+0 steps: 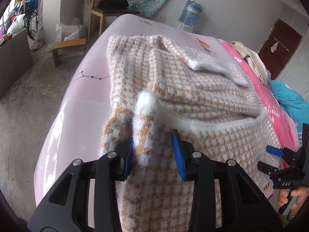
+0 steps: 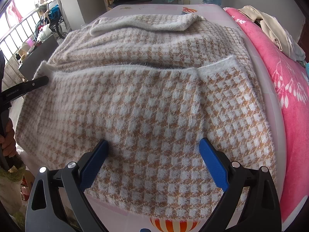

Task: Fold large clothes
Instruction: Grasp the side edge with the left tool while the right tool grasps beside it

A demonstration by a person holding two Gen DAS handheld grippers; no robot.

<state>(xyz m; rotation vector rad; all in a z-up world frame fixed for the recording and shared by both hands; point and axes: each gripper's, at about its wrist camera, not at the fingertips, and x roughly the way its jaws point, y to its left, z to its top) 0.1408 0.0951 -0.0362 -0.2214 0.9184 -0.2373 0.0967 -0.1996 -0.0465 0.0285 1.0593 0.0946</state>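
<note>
The fuzzy orange-and-white checked sweater (image 2: 146, 106) lies spread over most of a pale pink printed sheet (image 1: 90, 81) on a bed, its near hem just short of the bed's near edge, where a striped balloon print shows. Both wrist views look down over it.

The left gripper (image 1: 154, 150) sits at the sweater's left edge. A raised ridge of fabric with a white cuff (image 1: 146, 100) runs up between its blue pads; the left pad touches the cloth and the right pad stands slightly clear, so the jaws are partly open and not clamped. The right gripper (image 2: 154, 166) hangs over the sweater's near middle with its jaws spread wide, holding nothing, though its fingertips look close to or on the knit. A hand (image 1: 291, 199) grips its handle at the right edge of the left view.

Farther on, a folded sleeve (image 2: 146, 26) lies across the sweater's far part. A pink floral blanket (image 2: 280, 89) runs along the bed's right edge, with beige clothes (image 2: 270, 27) heaped on it. Beyond the far edge stand a wooden chair (image 1: 108, 9), a low wooden stool (image 1: 67, 47), and a blue water jug (image 1: 191, 11) against the wall.
</note>
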